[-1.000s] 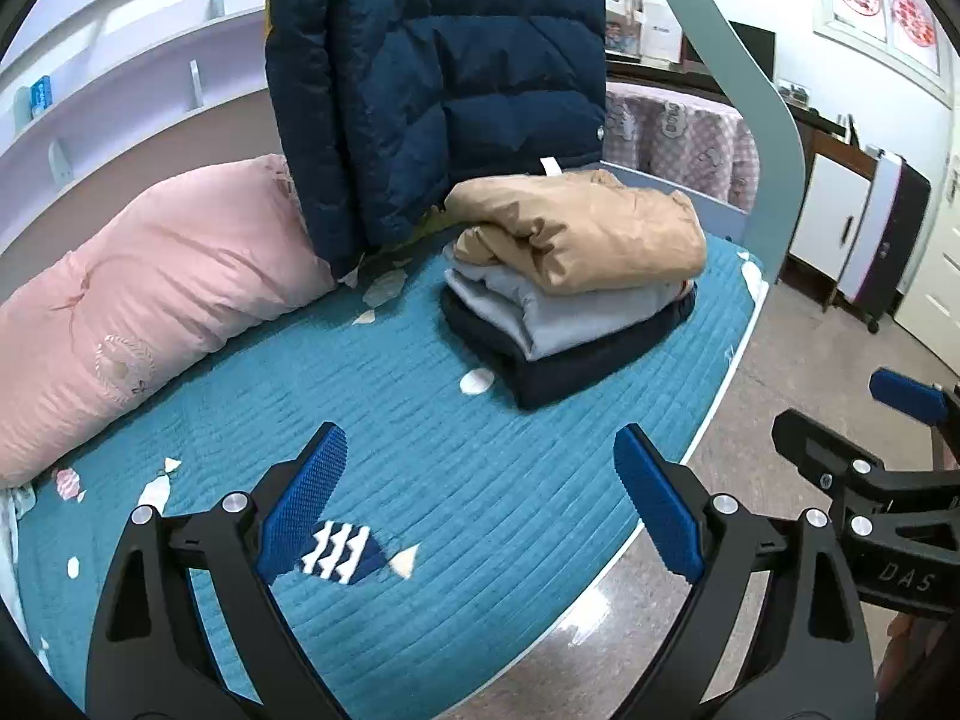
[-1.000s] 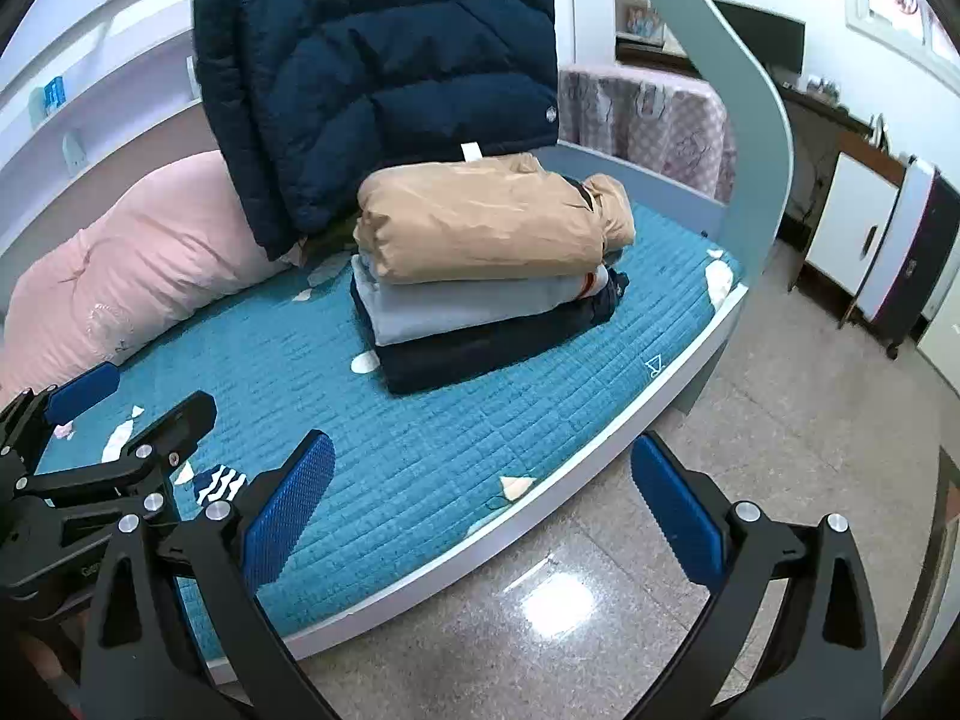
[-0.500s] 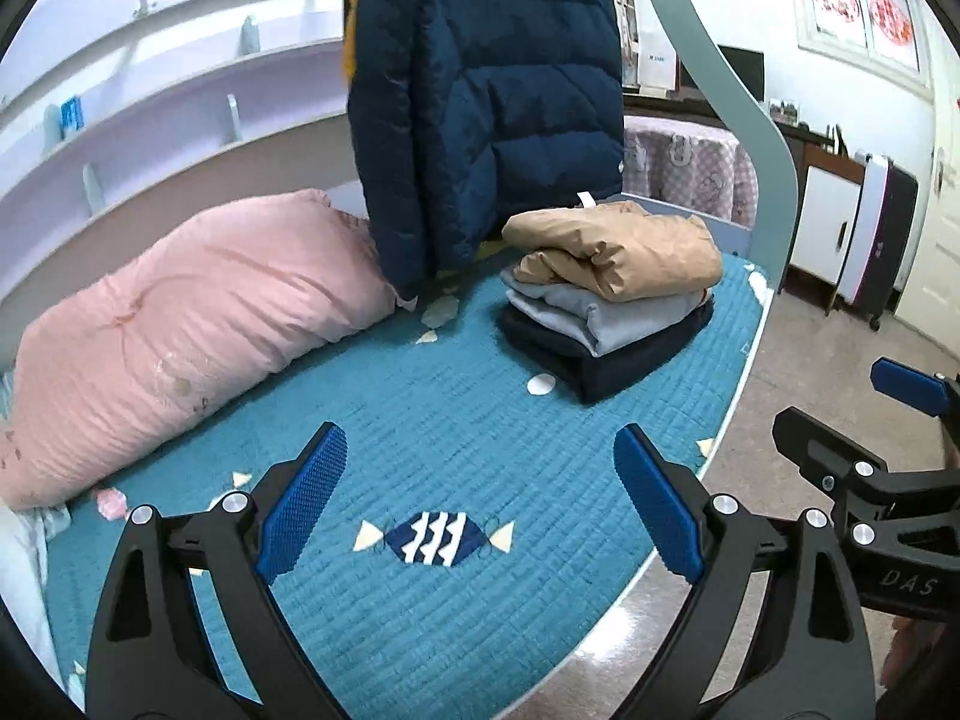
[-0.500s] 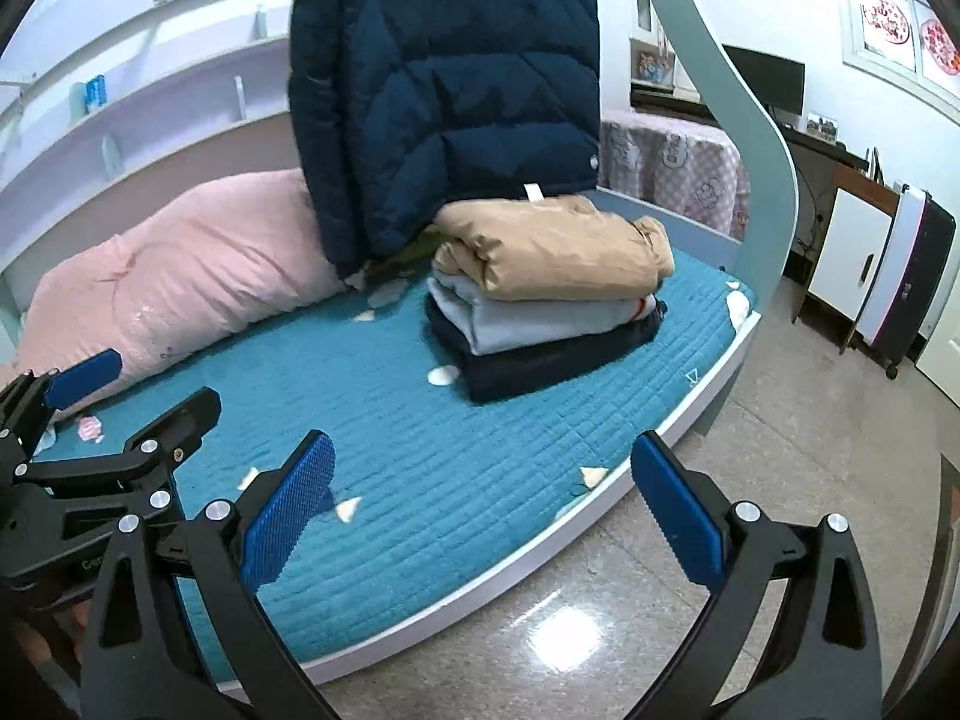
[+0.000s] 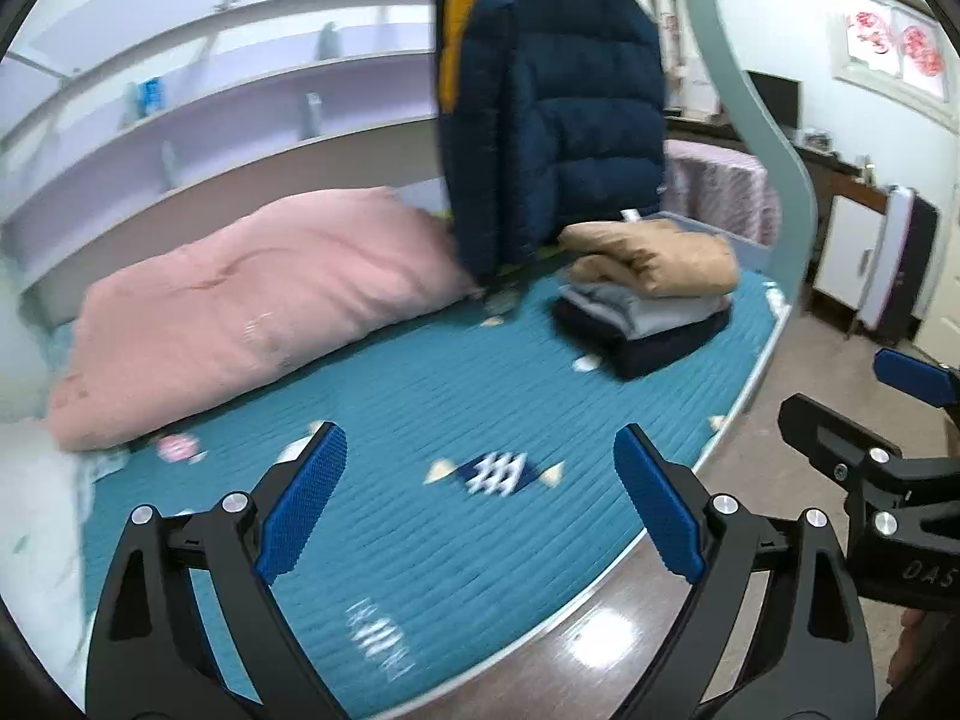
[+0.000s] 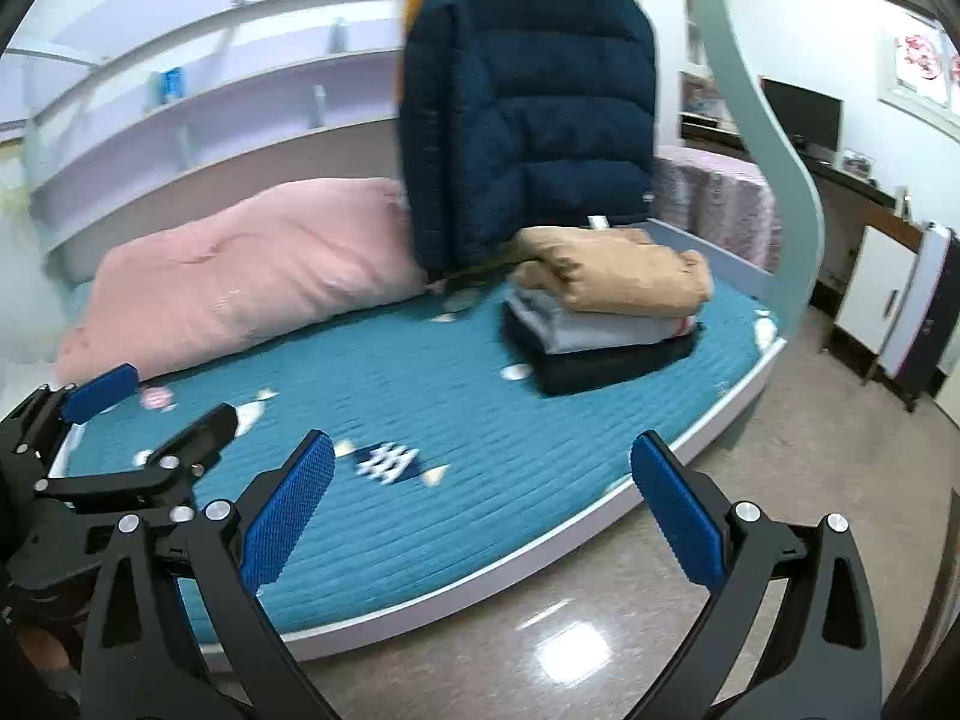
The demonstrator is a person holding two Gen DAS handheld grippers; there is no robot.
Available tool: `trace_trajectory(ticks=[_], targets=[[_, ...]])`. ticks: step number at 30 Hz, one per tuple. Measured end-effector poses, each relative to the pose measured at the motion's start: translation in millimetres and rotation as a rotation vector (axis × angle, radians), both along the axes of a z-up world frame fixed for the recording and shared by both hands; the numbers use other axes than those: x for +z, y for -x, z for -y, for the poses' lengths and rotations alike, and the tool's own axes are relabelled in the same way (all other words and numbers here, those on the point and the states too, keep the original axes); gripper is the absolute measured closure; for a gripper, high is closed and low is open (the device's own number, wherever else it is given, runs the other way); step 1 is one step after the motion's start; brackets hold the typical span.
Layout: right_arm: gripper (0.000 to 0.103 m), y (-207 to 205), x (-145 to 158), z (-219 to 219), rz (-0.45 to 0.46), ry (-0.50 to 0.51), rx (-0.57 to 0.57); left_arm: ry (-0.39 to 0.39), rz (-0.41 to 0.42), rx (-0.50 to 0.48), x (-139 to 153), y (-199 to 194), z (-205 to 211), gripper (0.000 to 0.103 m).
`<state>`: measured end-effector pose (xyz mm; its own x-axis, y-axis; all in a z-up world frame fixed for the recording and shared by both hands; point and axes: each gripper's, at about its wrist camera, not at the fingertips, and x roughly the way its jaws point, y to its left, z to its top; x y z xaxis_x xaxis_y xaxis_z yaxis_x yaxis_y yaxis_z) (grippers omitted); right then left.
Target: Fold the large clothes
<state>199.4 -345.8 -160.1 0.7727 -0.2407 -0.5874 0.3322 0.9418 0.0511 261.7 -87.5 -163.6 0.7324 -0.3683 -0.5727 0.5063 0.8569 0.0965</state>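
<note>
light: bright, even indoor light in both views
glare: white reflections on the glossy floor (image 6: 564,636) near the bottom edge
blur: motion smear on the bed cover (image 5: 480,396), pink pillow (image 5: 252,300) and hanging jacket (image 5: 558,138)
sharpness: gripper fingers (image 5: 300,510) in the foreground stay crisp
distortion: fisheye bends shelves (image 6: 198,120) and the bed's edge; dark corners

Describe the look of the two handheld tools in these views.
The left tool and the right tool match: black plastic frames with triangular cut-outs and silver screw heads, each ending in two flat fingers faced with ribbed blue pads. White lettering reading "DAS" shows on the right tool's body in the left wrist view. No cables are visible.
</note>
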Motion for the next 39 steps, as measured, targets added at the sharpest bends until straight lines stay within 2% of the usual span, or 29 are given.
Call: trace_trajectory(ticks=[8,12,15,21,25,31,39], targets=[[0.007,28,42,-67,0.014,-0.005,0.149,-0.007,0.084,0.134,48,62,-82,0.011],[0.007,44,61,-104,0.025,0.020,0.213,0.009,0.071,0.207,62,87,-123,0.010],[0.007,55,71,-127,0.037,0.034,0.240,0.052,0.041,0.255,73,104,-155,0.009],[0.007,73,88,-165,0.054,0.052,0.295,0.072,0.064,0.338,95,134,-197,0.008],[0.007,84,99,-180,0.067,0.073,0.320,0.104,0.057,0.367,108,149,-219,0.008],[0.007,106,120,-197,0.111,0.080,0.348,0.115,0.102,0.393,130,185,-239,0.008],[0.007,138,139,-202,0.146,0.098,0.347,0.120,0.126,0.408,155,221,-247,0.008]])
